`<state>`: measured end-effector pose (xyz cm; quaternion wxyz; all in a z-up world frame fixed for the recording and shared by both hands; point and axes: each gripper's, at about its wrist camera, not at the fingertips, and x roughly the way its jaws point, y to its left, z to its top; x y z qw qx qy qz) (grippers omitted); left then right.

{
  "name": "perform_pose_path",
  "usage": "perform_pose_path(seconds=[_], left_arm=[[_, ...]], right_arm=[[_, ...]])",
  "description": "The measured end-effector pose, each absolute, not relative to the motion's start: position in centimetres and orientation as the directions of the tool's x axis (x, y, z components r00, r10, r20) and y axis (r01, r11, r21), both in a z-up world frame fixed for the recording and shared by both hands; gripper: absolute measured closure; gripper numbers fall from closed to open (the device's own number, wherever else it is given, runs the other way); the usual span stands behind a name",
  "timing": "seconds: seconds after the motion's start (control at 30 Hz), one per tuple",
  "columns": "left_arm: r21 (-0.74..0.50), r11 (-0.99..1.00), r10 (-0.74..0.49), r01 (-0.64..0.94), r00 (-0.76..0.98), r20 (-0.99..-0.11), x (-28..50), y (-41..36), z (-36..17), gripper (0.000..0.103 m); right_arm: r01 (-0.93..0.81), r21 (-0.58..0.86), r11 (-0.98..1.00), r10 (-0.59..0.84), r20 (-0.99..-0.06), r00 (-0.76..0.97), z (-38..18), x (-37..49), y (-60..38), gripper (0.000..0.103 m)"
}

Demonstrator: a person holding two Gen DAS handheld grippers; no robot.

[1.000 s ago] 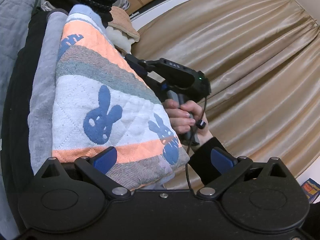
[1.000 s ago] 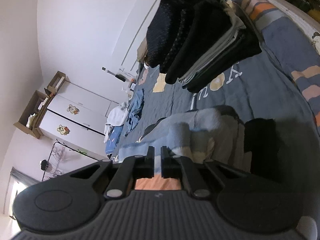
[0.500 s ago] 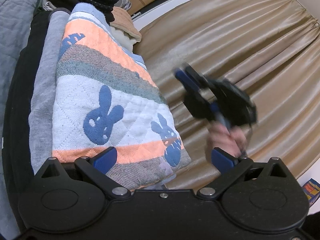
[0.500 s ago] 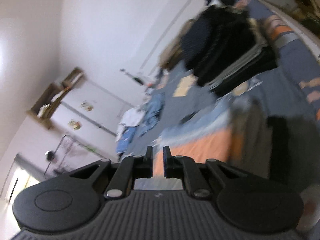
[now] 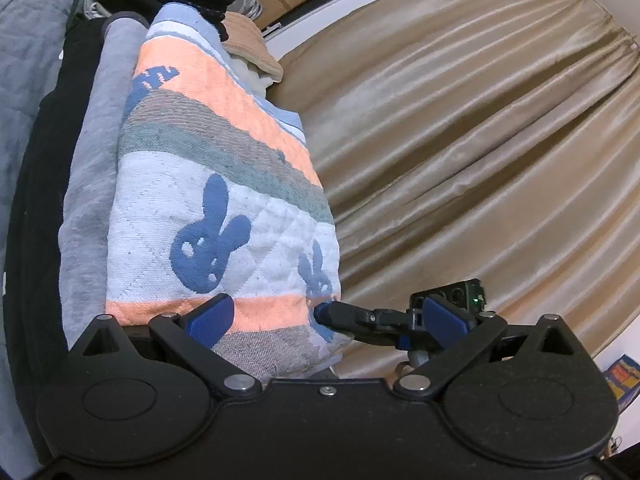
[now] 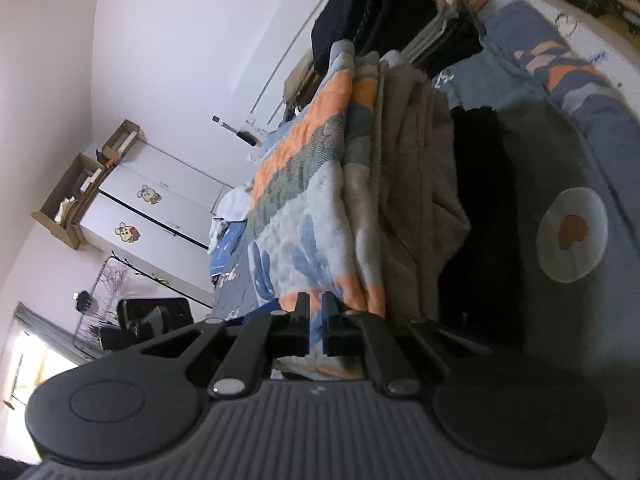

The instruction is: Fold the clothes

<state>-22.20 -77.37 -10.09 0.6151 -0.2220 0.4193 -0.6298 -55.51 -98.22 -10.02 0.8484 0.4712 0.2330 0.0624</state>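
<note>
The folded striped rabbit-print garment (image 5: pixel 224 200) is seen lying on top of a grey garment (image 5: pixel 92 184) and a black one (image 5: pixel 36 184), all stacked on the blue bed cover (image 6: pixel 568 152). The left tool (image 5: pixel 324 318) is held wide open, its pads resting at the near orange stripe without clamping it. The right tool (image 5: pixel 320 314) is clenched shut, its tips set against the garment's near corner; whether cloth is pinched there cannot be told. Behind, a pile of dark folded clothes (image 6: pixel 384 12) is stacked further up the bed. A beige curtain (image 5: pixel 480 140) fills the side, and a white wardrobe (image 6: pixel 160 200) stands beyond.
</note>
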Motion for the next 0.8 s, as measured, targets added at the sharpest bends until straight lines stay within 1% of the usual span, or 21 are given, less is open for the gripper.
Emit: perform_pose_path(seconds=[0.13,0.2,0.23,0.3,0.33,0.37,0.4,0.43,0.47,0.5,0.57,0.63,0.73,0.8], left_arm=[[-0.794,0.119,-0.96,0.596,-0.135,-0.245,-22.4,-77.4,-9.6,0.001],[-0.778,0.133,-0.959,0.614,-0.117,-0.257,-22.8,-77.3,-8.8,0.001],[-0.765,0.143,-0.96,0.628,-0.1,-0.262,-23.1,-77.1,-8.4,0.001],[-0.731,0.182,-0.956,0.657,-0.056,-0.288,-23.7,-77.0,-7.6,0.0],[-0.714,0.202,-0.953,0.67,-0.033,-0.301,-24.0,-76.9,-7.2,0.0],[-0.697,0.226,-0.948,0.681,-0.009,-0.317,-24.3,-76.8,-6.8,0.0],[-0.676,0.251,-0.942,0.692,0.014,-0.336,-24.7,-76.7,-6.4,0.0],[-0.649,0.278,-0.932,0.708,0.037,-0.36,-25.2,-76.6,-5.9,0.0],[-0.617,0.306,-0.922,0.725,0.064,-0.382,-25.7,-76.5,-5.4,0.0],[-0.572,0.335,-0.912,0.749,0.106,-0.396,-26.3,-76.3,-4.7,0.0],[-0.47,0.391,-0.892,0.791,0.199,-0.407,-27.8,-75.9,-3.2,0.0],[-0.399,0.426,-0.873,0.812,0.253,-0.418,-28.8,-75.6,-1.9,0.0],[-0.369,0.486,-0.827,0.792,0.28,-0.487,-29.4,-75.5,-0.6,0.0],[-0.342,0.53,-0.794,0.776,0.312,-0.521,-29.8,-75.4,0.0,0.0]], right_arm=[[0.147,0.802,0.578,0.287,-0.369,0.884,-9.3,-56.3,-97.7,0.098],[0.173,0.78,0.601,0.245,-0.386,0.889,-8.5,-56.8,-97.2,0.097],[0.186,0.768,0.612,0.223,-0.393,0.892,-8.0,-57.0,-96.9,0.094],[0.216,0.734,0.644,0.171,-0.414,0.894,-6.9,-57.3,-96.0,0.092],[0.232,0.714,0.661,0.146,-0.425,0.894,-6.3,-57.4,-95.6,0.085],[0.246,0.69,0.681,0.117,-0.434,0.894,-5.7,-57.6,-95.1,0.071],[0.26,0.665,0.7,0.087,-0.441,0.893,-5.2,-57.8,-94.6,0.06],[0.275,0.639,0.718,0.057,-0.447,0.893,-4.6,-58.0,-94.1,0.04],[0.279,0.619,0.734,0.034,-0.443,0.896,-4.1,-58.2,-93.6,0.029],[0.28,0.6,0.749,0.013,-0.437,0.9,-3.5,-58.4,-93.1,0.027],[0.287,0.577,0.765,-0.015,-0.429,0.903,-2.5,-58.6,-92.4,0.018],[0.313,0.532,0.787,-0.044,-0.457,0.888,-1.7,-58.4,-91.5,0.011],[0.371,0.448,0.813,-0.091,-0.533,0.842,-0.5,-57.8,-90.3,0.01],[0.398,0.428,0.812,-0.105,-0.563,0.82,0.2,-57.7,-89.7,0.01]])
